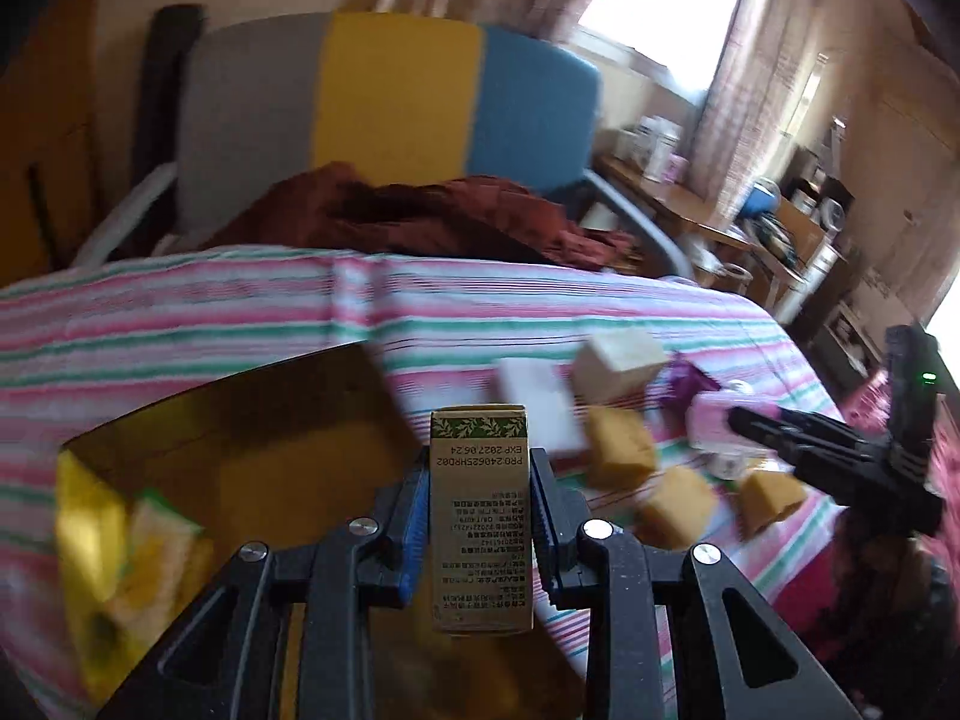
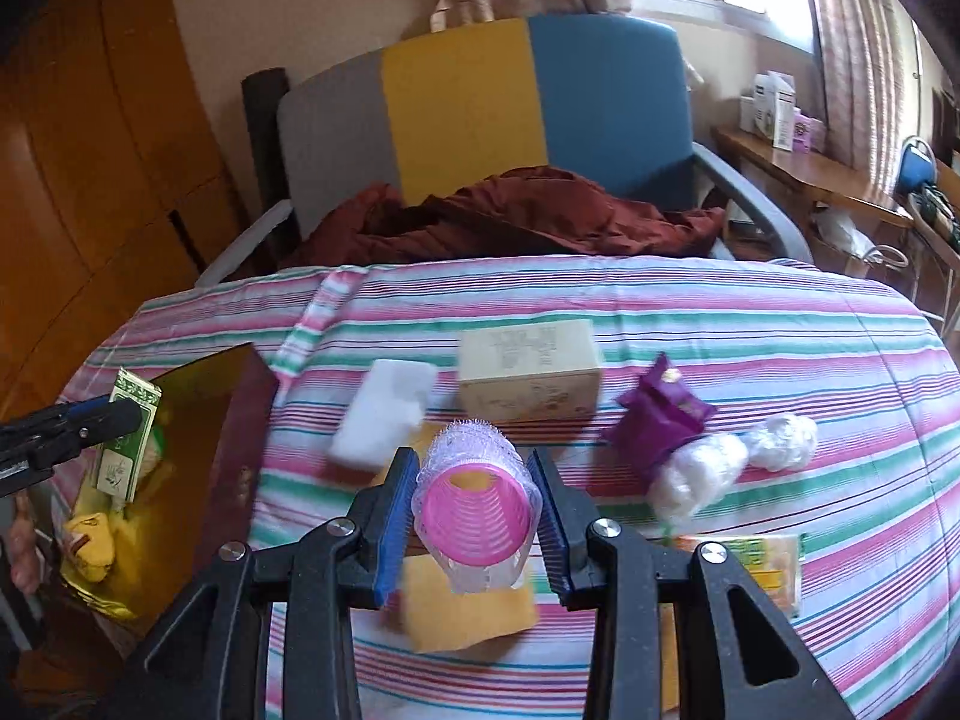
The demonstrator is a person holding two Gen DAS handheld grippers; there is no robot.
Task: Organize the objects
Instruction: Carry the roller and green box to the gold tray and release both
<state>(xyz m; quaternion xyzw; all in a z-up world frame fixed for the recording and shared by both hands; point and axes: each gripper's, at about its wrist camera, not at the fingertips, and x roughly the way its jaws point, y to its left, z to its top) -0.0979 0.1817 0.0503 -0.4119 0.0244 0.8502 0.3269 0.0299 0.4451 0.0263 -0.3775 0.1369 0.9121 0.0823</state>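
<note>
My left gripper is shut on a small olive-green carton with printed text, held over the open gold box at the table's left. In the right wrist view that carton and the left gripper hang above the gold box. My right gripper is shut on a pink hair roller above the striped cloth. In the left wrist view the right gripper holds the roller at the right.
On the striped tablecloth lie a white sponge, a beige box, a purple packet, white plastic wads, a yellow sponge and a yellow-green packet. Yellow packets sit in the gold box. A chair with red cloth stands behind.
</note>
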